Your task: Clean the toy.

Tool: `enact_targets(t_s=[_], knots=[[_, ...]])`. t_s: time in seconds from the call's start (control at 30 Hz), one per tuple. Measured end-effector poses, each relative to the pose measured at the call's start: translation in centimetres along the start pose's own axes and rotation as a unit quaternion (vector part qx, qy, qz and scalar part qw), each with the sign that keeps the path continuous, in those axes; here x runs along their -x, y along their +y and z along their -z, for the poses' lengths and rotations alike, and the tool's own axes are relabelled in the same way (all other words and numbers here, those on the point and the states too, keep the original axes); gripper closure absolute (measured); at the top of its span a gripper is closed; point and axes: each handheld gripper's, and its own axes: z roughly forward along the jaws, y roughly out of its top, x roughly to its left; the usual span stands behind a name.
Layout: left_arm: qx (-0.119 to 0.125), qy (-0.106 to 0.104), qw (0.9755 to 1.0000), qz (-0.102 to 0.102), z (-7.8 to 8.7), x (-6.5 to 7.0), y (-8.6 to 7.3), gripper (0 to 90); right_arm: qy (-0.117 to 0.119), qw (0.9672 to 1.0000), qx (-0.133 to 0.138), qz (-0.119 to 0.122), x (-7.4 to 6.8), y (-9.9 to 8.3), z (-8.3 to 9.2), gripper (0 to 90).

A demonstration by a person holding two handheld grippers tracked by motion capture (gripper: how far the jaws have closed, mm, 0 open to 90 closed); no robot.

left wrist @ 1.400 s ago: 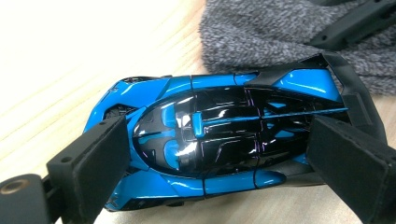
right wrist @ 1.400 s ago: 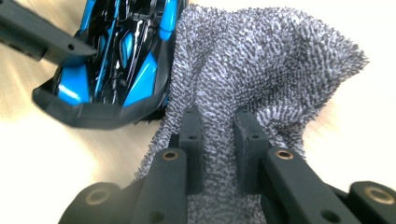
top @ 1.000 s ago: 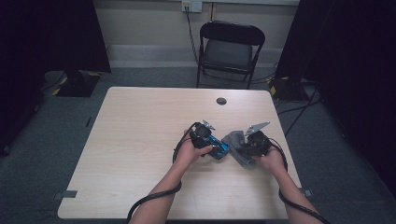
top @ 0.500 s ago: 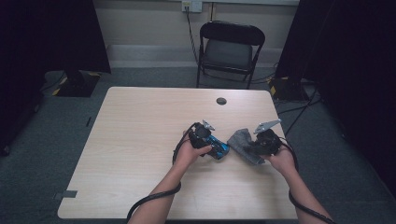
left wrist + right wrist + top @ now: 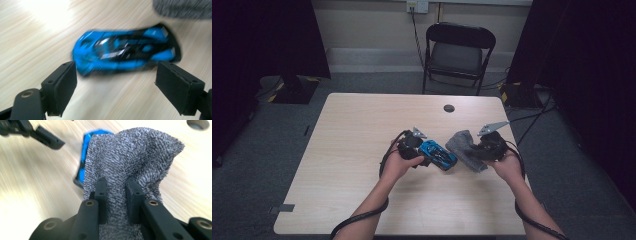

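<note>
A blue and black toy car point(image 5: 439, 156) lies on the wooden table point(image 5: 362, 150). In the left gripper view the car point(image 5: 125, 53) sits just past my left gripper point(image 5: 115, 75), whose jaws stand wide; they have just been closing a little, and neither pad touches the car. From above, the left gripper point(image 5: 422, 150) is at the car's left end. My right gripper point(image 5: 116, 183) is shut on a grey knitted cloth point(image 5: 132, 152), held off the table. The cloth point(image 5: 464, 145) hangs right of the car, between it and the right gripper point(image 5: 478, 150), and hides part of the car point(image 5: 85, 157).
A round cable hole point(image 5: 449, 108) lies in the table's far side. A black folding chair point(image 5: 459, 52) stands behind the table. Cables trail from both grippers over the near edge. Dark curtains flank the room.
My right gripper has lifted the grey cloth up and slightly right, off the car's side. My left gripper has drawn back to the left of the car, which stays put.
</note>
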Motion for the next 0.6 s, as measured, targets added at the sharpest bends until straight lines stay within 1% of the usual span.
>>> enact_targets(t_s=[0.03,0.13,0.2,0.3,0.37,0.4,0.47,0.6], knots=[[0.002,0.001,1.0,0.004,0.3,-0.2,-0.4,17.1,0.002,1.0,0.001,0.003,-0.3,0.3,-0.2,74.6],[0.002,0.004,1.0,0.003,1.4,-0.6,-1.4,17.2,0.012,0.9999,0.005,0.01,-1.5,1.5,-1.1,74.2],[0.006,0.007,1.0,0.002,2.2,-0.8,-2.0,17.5,0.015,0.9998,0.002,0.015,-2.5,2.5,-2.0,73.9],[0.017,0.005,0.9998,0.002,3.1,-1.0,-2.7,17.6,0.024,0.9994,0.0,0.027,-3.7,3.6,-3.2,73.6],[0.021,0.007,0.9997,0.003,3.7,-1.1,-3.1,17.6,0.032,0.9986,0.0,0.041,-4.5,4.3,-4.2,73.0],[0.023,0.007,0.9997,0.003,3.8,-1.1,-3.3,17.5,0.032,0.9984,0.0,0.046,-4.9,4.6,-4.6,73.0],[0.026,0.012,0.9996,0.003,4.3,-1.3,-3.9,17.6,0.037,0.9982,-0.004,0.048,-5.4,5.1,-5.3,73.0],[0.026,0.017,0.9995,0.009,4.9,-1.7,-5.0,17.6,0.048,0.997,-0.016,0.058,-6.5,5.9,-7.2,73.0]])
